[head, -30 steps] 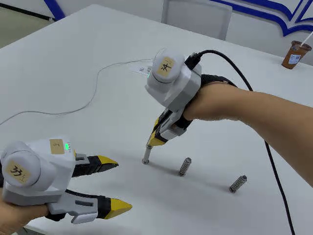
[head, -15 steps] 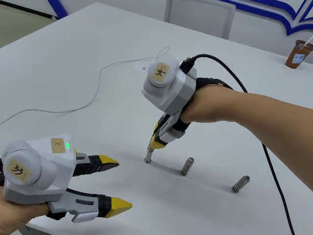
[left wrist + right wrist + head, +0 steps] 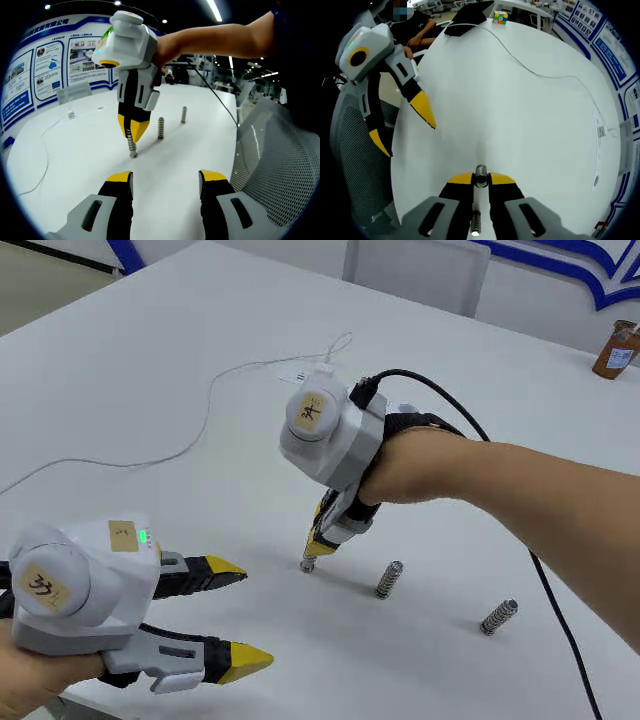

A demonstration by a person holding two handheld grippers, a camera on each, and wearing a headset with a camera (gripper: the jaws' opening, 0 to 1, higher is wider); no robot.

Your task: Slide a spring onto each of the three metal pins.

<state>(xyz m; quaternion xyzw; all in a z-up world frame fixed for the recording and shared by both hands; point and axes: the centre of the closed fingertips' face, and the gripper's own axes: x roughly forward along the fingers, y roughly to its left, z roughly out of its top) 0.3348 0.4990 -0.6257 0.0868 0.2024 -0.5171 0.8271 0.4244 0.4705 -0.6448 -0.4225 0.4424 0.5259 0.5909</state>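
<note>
On the white table (image 3: 150, 360) under poster-lined walls (image 3: 50, 60), the right claw (image 3: 318, 549) pinches a spring (image 3: 131, 142) while the left claw (image 3: 166, 176) gapes.

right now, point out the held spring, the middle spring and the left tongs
held spring (image 3: 480, 176): right gripper view, its top coil
middle spring (image 3: 389, 580): head view, its middle coils
left tongs (image 3: 257, 614): head view, midway between the yellow tips
</note>
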